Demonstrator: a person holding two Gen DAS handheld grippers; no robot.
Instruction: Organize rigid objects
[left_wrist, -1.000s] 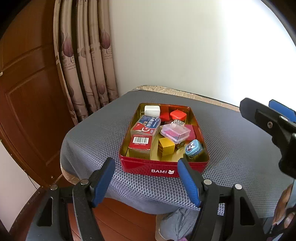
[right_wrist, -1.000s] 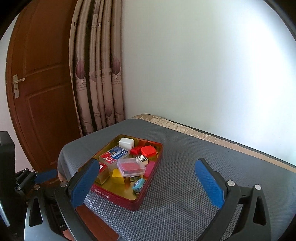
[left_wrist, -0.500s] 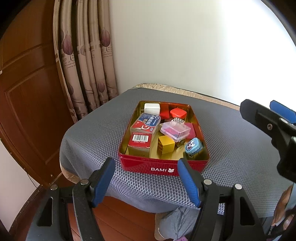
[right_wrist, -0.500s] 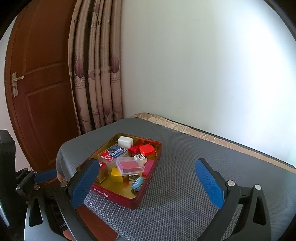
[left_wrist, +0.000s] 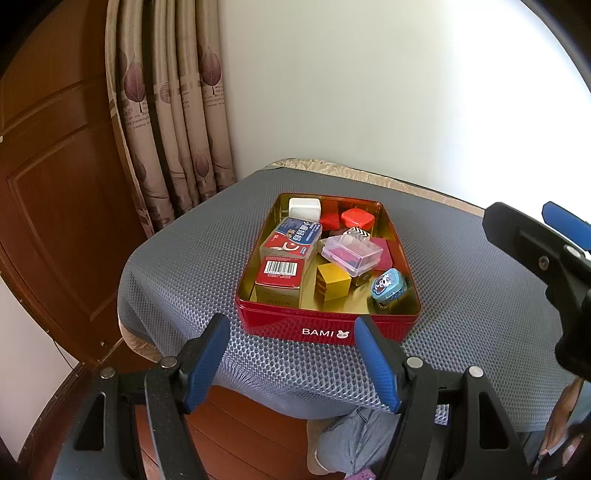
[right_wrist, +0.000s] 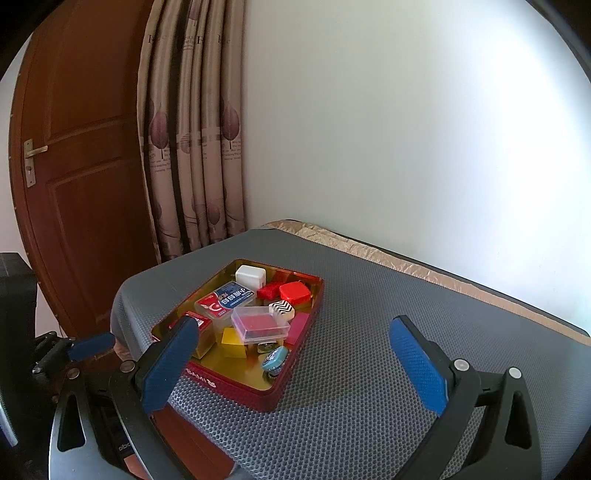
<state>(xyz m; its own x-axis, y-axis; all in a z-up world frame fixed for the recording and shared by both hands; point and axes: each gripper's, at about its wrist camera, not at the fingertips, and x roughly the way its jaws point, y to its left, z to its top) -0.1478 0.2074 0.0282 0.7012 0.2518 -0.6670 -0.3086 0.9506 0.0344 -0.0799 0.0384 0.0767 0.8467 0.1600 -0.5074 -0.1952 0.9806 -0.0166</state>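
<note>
Fingers of the left gripper (left_wrist: 291, 363) and right gripper (right_wrist: 295, 363) are held apart, empty. Small rigid boxes are gathered inside the red rectangular metal tin (left_wrist: 325, 328) at twelve o'clock on the grey-matted bench (left_wrist: 461, 295); none is seen outside.

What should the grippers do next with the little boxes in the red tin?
Probably ease the open left gripper forward to the clear box: it lies tilted atop the jumble in the red tin, whether sorting is beginning or nearly done.
</note>
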